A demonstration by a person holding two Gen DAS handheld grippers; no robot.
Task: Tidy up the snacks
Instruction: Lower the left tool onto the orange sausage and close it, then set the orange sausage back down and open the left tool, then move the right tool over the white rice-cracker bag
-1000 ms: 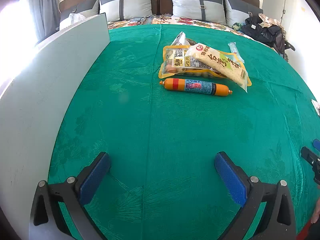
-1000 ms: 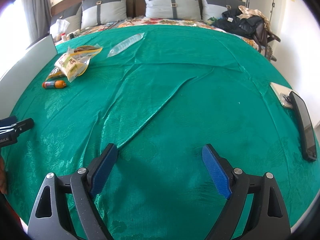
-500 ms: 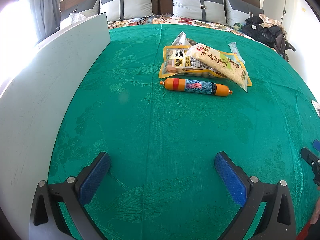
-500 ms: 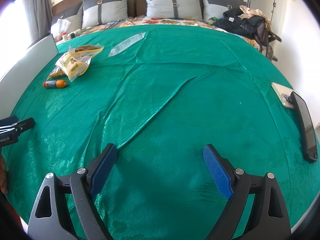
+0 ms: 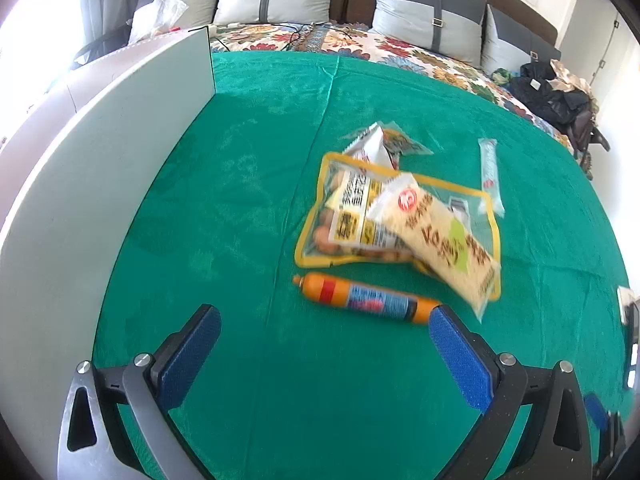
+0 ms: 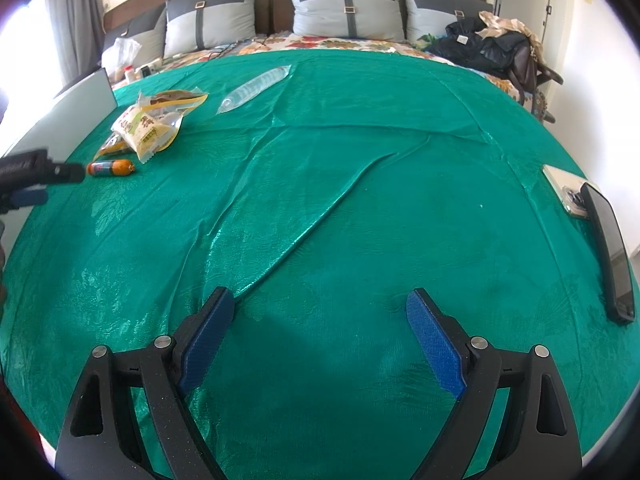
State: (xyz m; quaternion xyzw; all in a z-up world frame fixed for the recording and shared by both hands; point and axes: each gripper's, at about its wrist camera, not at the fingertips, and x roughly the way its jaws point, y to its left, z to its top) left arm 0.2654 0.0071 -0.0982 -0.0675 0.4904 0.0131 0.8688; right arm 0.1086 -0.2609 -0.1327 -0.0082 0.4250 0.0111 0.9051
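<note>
Snack packets (image 5: 400,216) piled on green cloth (image 5: 240,200), orange sausage (image 5: 366,300) just beside (no container visible). Left gripper (image 5: 324,354) and right gripper (image 6: 320,336) gaped wide, empty.

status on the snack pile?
Left gripper open, nearing sausage. Right gripper open, empty. Snack bags piled behind sausage. Nothing in the way.

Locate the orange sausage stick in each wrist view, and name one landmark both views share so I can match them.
Left wrist view: the orange sausage stick lies just below centre, right in front of the yellow-edged snack bag, its right end at the gripper's right fingertip.
Right wrist view: it lies small at the far left, below the snack pile, beside the left gripper's tip.
Shared landmark: the white board standing at the cloth's left edge.
</note>
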